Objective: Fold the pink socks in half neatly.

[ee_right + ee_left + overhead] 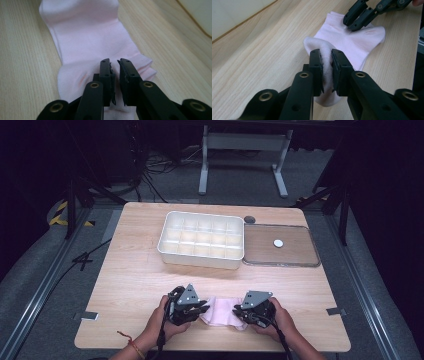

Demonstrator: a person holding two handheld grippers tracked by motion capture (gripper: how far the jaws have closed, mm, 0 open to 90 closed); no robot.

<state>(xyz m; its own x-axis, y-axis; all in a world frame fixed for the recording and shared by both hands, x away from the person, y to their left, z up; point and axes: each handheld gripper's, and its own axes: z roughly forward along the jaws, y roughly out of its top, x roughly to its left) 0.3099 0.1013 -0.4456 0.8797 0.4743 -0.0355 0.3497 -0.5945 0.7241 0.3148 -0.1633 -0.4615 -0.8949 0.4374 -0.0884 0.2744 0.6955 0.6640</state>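
Both grippers at near table edge, working a pink sock (221, 315).
Left gripper (326, 65) clamped on a raised fold at one end; right gripper (115, 75) jaws near-closed over other end, grip on cloth unclear. Sock flat between them, well short of tray (202, 261). Likely folding step; next calls for carrying held end across.

A pale pink ankle sock (223, 311) lies flat on the wooden table, stretched between the left gripper (202, 309) and the right gripper (239, 311). Its toe end is bunched up and pinched in the left gripper's jaws. Its cuff end lies under the right gripper's narrowly parted jaws.
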